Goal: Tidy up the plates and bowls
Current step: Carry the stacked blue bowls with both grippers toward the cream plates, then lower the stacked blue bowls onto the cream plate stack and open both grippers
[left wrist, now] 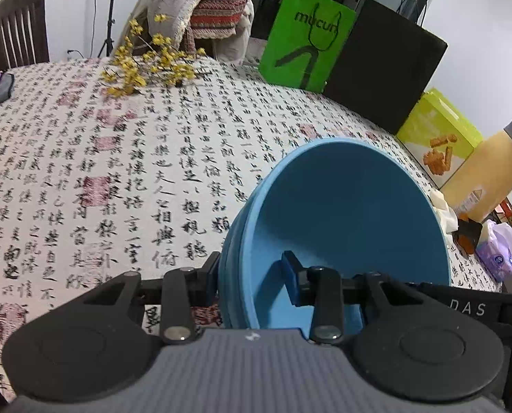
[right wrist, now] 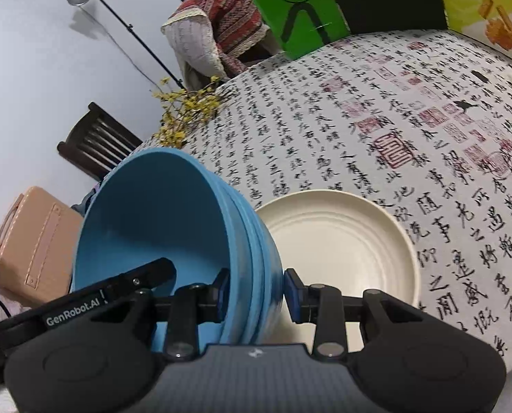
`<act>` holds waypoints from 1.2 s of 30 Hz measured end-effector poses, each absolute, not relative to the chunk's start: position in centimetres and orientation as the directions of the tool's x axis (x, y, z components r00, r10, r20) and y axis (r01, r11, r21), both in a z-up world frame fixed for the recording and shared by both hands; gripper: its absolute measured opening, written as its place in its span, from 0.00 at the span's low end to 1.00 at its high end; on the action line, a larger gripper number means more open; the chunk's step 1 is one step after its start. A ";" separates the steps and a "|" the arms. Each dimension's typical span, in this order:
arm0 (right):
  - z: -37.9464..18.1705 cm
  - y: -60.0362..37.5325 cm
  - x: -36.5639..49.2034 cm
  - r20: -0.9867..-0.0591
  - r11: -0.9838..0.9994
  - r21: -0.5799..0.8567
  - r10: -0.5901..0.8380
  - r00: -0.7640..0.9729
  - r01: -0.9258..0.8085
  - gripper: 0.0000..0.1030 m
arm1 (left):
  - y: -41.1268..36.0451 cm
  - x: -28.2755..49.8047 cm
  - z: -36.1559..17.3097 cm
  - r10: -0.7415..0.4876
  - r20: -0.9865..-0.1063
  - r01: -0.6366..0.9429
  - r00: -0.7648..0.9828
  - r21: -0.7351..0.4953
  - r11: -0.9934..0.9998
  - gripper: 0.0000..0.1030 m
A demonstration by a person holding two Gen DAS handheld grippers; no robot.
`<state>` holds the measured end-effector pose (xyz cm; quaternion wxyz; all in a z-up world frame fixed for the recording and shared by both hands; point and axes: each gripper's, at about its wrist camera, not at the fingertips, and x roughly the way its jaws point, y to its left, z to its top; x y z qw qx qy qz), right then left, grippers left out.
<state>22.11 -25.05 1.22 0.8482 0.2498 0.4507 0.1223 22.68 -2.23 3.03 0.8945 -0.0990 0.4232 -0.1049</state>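
Right wrist view: both tongs, right (right wrist: pixel 256 294) and left (left wrist: pixel 252 275), are clamped on opposite rims of the nested blue bowls (right wrist: pixel 159 220), carried tilted above the counter (right wrist: pixel 359 137). Next (likely) lowering them level onto the cream plate (right wrist: pixel 342 241).

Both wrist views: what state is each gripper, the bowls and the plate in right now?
Left gripper: shut on the rim of the blue bowls.
Right gripper: shut on the opposite rim.
Blue bowls: nested in a stack, empty, held tilted above the table.
White plate: empty, flat on the tablecloth, beside and below the bowls.
Tablecloth: spread flat over the table.
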 end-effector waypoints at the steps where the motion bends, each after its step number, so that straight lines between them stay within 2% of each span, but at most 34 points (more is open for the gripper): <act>1: 1.0 -25.3 22.1 -0.705 0.845 0.534 0.430 0.563 0.023 0.32 | -2.5 22.8 2.9 -0.274 -0.739 0.106 0.616 -0.266 0.958 0.36; 32: -2.1 -29.2 23.9 -0.728 0.825 0.558 0.435 0.529 0.090 0.32 | -5.7 25.2 0.2 -0.303 -0.787 0.132 0.537 -0.276 0.952 0.36; 36: -2.3 -29.3 24.0 -0.729 0.826 0.557 0.439 0.526 0.083 0.33 | -5.7 25.2 0.2 -0.315 -0.786 0.137 0.532 -0.288 0.948 0.40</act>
